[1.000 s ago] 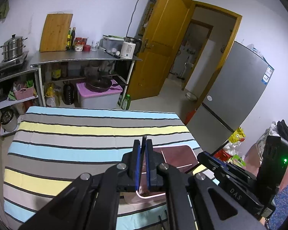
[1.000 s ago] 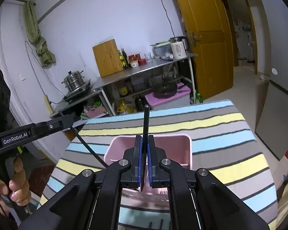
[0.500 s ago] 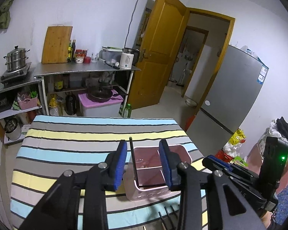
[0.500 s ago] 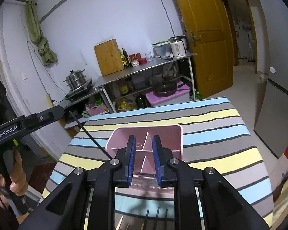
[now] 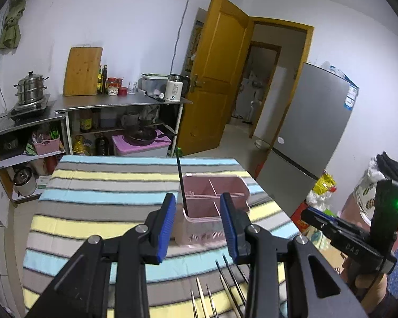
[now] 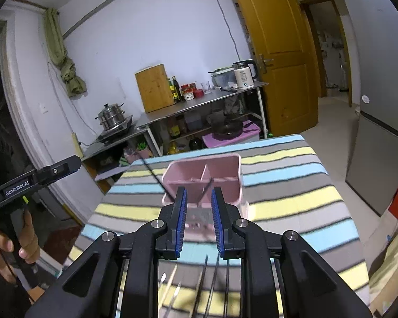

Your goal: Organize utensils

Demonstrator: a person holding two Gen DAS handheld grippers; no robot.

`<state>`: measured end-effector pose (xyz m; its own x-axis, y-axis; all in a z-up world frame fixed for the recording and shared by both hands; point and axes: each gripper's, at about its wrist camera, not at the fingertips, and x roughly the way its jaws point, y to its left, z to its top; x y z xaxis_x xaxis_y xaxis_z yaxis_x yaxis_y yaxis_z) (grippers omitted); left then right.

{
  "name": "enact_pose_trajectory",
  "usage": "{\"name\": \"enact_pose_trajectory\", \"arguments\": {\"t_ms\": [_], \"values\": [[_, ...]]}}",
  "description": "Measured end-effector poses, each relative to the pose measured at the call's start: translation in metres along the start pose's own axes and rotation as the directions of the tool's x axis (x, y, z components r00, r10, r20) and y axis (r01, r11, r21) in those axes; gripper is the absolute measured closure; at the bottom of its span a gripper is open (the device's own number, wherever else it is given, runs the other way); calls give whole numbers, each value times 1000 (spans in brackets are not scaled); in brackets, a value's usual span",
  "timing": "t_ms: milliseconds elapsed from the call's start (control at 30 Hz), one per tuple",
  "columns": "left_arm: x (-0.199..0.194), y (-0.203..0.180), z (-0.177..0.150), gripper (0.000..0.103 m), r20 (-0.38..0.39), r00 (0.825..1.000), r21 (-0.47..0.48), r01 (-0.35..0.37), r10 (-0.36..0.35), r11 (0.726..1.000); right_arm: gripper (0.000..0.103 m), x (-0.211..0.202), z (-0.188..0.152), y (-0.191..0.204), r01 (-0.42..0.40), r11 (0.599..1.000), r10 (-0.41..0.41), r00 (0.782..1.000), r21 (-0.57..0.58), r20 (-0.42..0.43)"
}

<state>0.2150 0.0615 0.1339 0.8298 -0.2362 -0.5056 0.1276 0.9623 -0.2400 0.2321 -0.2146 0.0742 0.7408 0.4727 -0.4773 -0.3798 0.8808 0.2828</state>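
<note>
Both grippers are hanging over the striped tablecloth (image 5: pixel 98 193) with nothing between their jaws. The left gripper (image 5: pixel 197 225) is standing spread, its jaws having just been opening; the right gripper (image 6: pixel 198 221) is parted more narrowly, its jaws likewise having just been opening. Just ahead of both claws the pink utensil holder (image 5: pixel 226 185) is sitting on the cloth. A black chopstick (image 5: pixel 181 182) is leaning in its near left compartment, ahead of the left claw; in the right wrist view a second black chopstick (image 6: pixel 205 190) is resting inside the holder. Below and behind the claws, loose chopsticks (image 5: pixel 233 278) are lying on the cloth.
</note>
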Motion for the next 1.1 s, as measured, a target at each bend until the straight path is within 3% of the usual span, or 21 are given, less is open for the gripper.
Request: {"name": "enact_pose_trajectory", "arguments": {"t_ms": [200, 467, 1100], "values": [[-14, 5, -52, 67, -45, 999, -13, 15, -16, 1000, 84, -17, -42, 5, -12, 1000, 12, 999, -2, -41], [1, 6, -110, 67, -163, 987, -12, -2, 0, 1000, 84, -7, -89, 11, -42, 999, 43, 990, 10, -137], [78, 18, -164, 67, -371, 929, -27, -20, 9, 999, 85, 40, -132, 10, -63, 996, 78, 963, 66, -259]]}}
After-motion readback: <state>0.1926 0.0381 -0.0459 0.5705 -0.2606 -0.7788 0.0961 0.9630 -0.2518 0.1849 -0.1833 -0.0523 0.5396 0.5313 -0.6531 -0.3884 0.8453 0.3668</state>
